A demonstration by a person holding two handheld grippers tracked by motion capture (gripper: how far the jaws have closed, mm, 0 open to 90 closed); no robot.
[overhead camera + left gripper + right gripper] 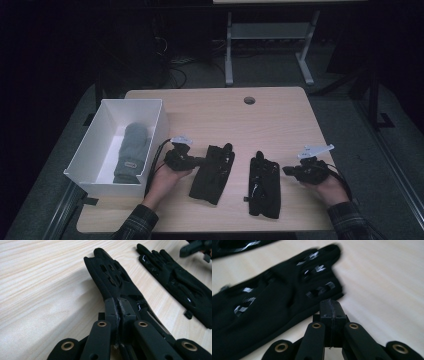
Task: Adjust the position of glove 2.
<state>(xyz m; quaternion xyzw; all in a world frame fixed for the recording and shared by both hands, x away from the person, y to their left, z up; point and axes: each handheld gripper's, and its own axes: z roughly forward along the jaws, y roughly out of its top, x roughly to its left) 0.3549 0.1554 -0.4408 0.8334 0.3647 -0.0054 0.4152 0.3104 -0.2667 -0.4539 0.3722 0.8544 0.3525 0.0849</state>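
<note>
My left gripper [200,161] pinches the left glove's [214,172] edge mid-table, fingers pointing away lengthwise; right gripper [286,170] pressed together, empty, beside right glove [265,182]; white box [92,145] w/ grey mitten [132,150].

Two black gloves [212,172] [265,184]; one grey mitten [132,152]; one white box [87,150]

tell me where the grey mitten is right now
In the high view the grey mitten lies inside the white box at the table's left edge, just left of the left tool.
</note>
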